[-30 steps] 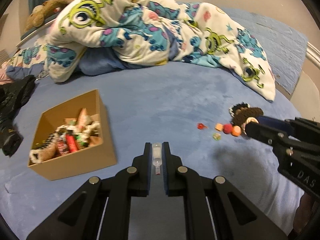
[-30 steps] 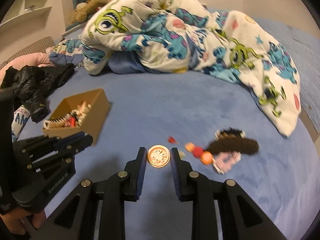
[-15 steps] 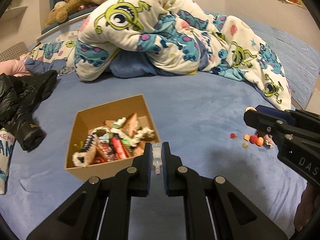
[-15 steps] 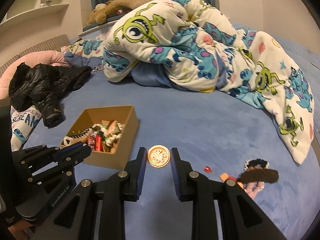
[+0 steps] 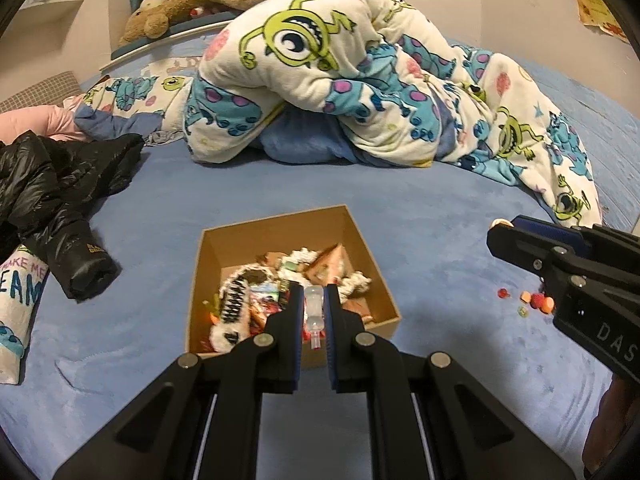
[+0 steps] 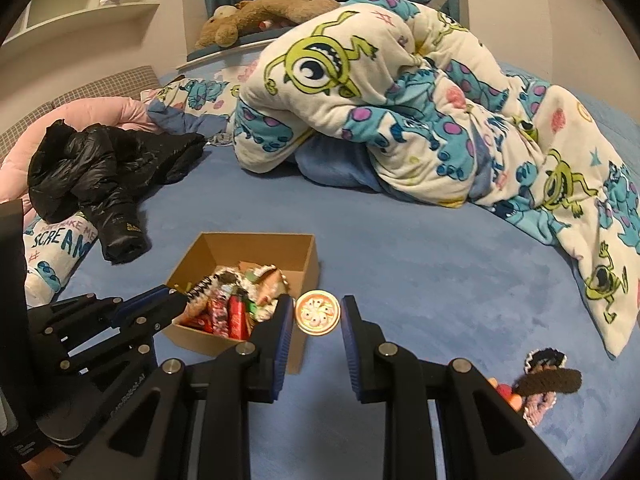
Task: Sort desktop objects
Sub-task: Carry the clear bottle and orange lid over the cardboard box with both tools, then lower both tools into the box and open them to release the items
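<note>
A brown cardboard box (image 5: 374,258) (image 6: 308,258) of several small trinkets sits on the blue bed. My left gripper (image 5: 314,300) is shut on a small clear vial (image 5: 314,308) with a red tip, held over the box's near part. My right gripper (image 6: 318,312) is shut on a round gold-rimmed badge (image 6: 318,313) with a pink flower pattern, just right of the box's near corner. In the left wrist view the right gripper (image 5: 496,236) enters from the right. In the right wrist view the left gripper (image 6: 176,298) reaches over the box from the left.
Small red and orange beads (image 5: 536,301) lie on the sheet right of the box, by a dark crocheted hair piece (image 6: 548,380). A black jacket (image 5: 56,200) lies left, a monster-print quilt (image 5: 360,92) fills the back, and a plush toy (image 6: 260,12) rests behind.
Both grippers have carried their items leftward away from the beads. The box has come from the left to lie right under the left gripper and beside the right one.
</note>
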